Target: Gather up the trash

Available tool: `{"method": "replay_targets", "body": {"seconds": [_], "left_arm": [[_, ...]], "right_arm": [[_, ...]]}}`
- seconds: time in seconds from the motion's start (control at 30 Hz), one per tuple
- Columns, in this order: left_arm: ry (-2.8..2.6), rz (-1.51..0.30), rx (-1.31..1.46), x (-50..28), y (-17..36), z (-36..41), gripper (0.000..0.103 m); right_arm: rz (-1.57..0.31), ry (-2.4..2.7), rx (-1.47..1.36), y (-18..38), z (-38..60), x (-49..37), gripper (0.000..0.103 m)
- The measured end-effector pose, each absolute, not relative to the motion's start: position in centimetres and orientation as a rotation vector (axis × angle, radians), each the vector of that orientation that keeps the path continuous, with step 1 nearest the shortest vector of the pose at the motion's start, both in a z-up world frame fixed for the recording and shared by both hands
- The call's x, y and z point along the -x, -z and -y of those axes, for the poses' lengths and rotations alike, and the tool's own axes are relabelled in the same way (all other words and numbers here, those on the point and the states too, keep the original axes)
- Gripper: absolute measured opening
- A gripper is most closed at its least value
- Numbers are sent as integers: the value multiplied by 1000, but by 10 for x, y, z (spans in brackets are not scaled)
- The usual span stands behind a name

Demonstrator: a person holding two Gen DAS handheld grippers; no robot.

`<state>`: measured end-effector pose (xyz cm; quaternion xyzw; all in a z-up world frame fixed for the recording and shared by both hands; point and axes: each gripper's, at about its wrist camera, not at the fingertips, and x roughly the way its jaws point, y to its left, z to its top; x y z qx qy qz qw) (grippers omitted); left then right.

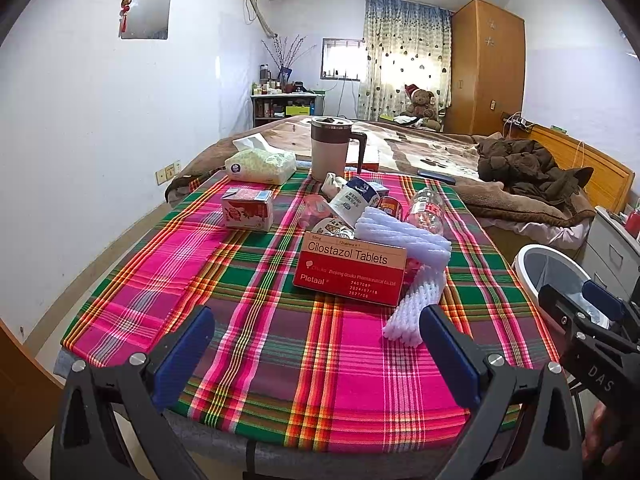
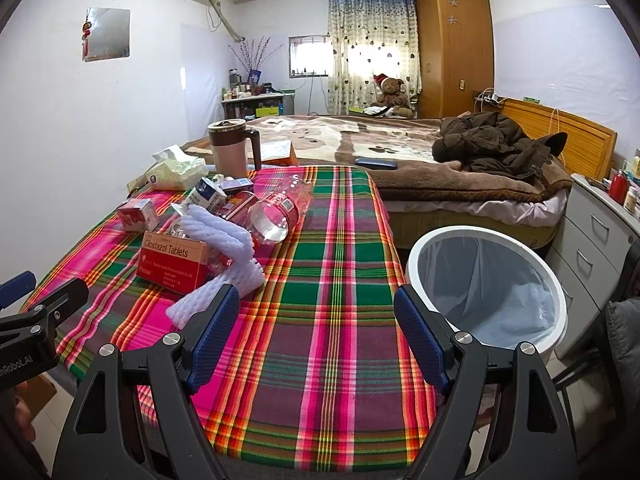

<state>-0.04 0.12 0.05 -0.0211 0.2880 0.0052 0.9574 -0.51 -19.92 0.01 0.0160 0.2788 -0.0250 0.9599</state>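
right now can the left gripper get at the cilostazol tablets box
Probably yes. The left gripper is open, empty and faces the tablets box across bare tablecloth; only the white foam netting leans against the box's right side.

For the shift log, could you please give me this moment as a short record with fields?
surface: table under a plaid cloth
trash pile: Cilostazol Tablets box, white foam netting, clear plastic bottle, milk carton
other items: lidded mug, tissue pack
bin: white, lined, right of the table
left tongs: open, holding nothing
right tongs: open, holding nothing
progress: no trash visible in the bin
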Motion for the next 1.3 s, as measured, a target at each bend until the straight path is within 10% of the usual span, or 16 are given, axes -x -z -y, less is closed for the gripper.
{"method": "replay_targets", "body": {"seconds": [1.3], "left_arm": [[96,-658,68,-47,23,-49,103]], "right_arm": [[-638,-48,-72,28,169,-46,81]]}}
